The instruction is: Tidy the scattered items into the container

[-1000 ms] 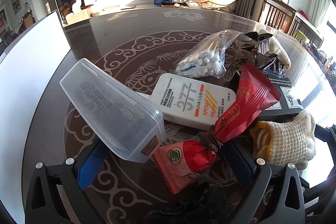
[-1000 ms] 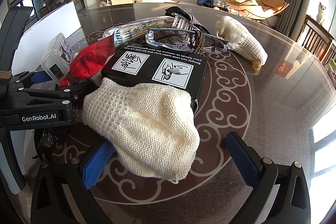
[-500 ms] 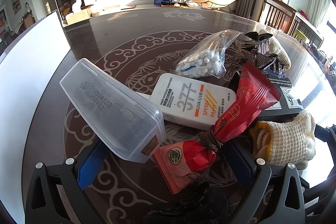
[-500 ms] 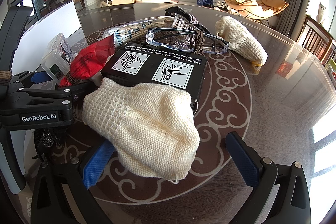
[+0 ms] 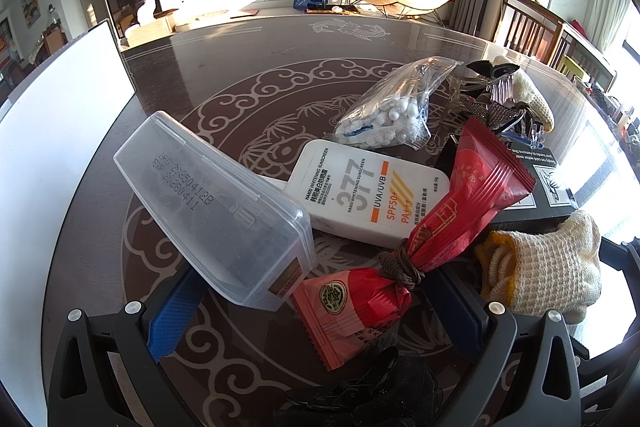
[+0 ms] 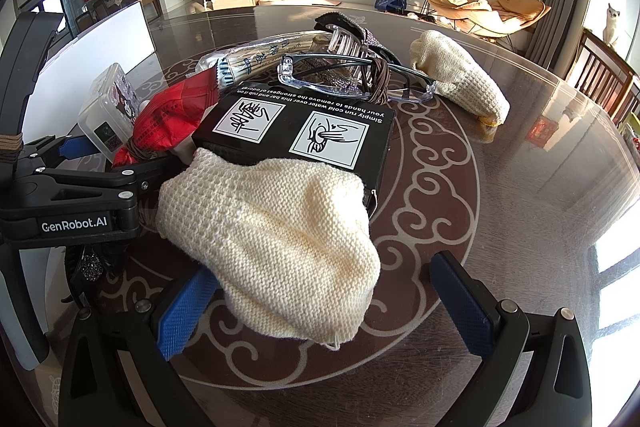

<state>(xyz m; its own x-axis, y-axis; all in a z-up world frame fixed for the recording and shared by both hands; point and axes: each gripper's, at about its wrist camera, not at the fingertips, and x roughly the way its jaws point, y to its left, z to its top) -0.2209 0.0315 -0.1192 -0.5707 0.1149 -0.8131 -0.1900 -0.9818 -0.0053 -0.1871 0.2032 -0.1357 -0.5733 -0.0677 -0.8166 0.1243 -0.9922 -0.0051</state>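
The left gripper [image 5: 316, 311] sits low over the dark patterned table [image 5: 224, 67], fingers spread wide and gripping nothing, with a red snack packet [image 5: 420, 243] between them, a clear plastic box [image 5: 216, 207] over its left finger and a white sunscreen tube [image 5: 360, 191] just ahead. The right gripper [image 6: 324, 301] is likewise low and released, a cream knitted glove [image 6: 272, 239] lying between its fingers against the left pad, a black box [image 6: 296, 127] right beyond it, glasses [image 6: 352, 79] farther ahead. The white container [image 6: 92, 63] stands well off to its left.
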